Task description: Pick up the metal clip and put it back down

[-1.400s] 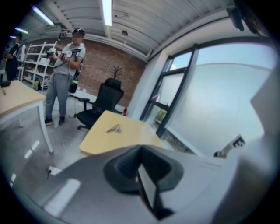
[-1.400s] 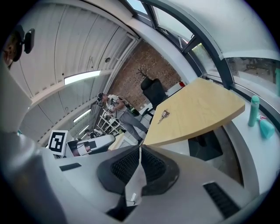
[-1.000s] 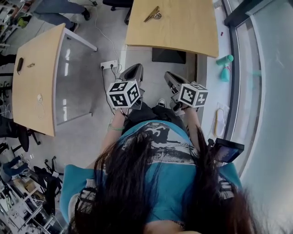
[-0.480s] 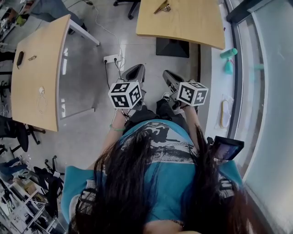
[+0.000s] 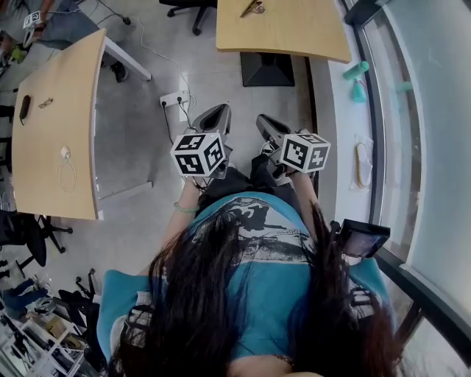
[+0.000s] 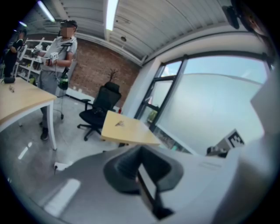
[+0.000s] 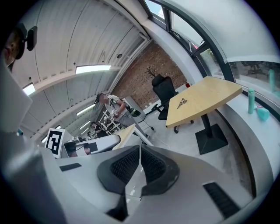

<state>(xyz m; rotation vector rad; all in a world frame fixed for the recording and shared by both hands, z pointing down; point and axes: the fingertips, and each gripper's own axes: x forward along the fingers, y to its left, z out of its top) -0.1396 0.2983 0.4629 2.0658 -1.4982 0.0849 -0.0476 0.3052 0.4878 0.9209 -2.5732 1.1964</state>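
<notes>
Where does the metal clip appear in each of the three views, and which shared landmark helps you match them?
Head view: the metal clip lies at the top edge, on the far wooden table.
Left gripper view: small, left of centre, lying on that table.
Right gripper view: right of centre, in the upper half, on the tabletop.
Shared landmark: the light wooden table itself, with a black office chair beyond it.

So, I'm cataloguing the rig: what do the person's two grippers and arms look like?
The left gripper and right gripper are grey shells with dark ribbed pads; each carries a white cube printed with black square markers. The person wears a short-sleeved teal printed T-shirt and a green band on the left wrist.
</notes>
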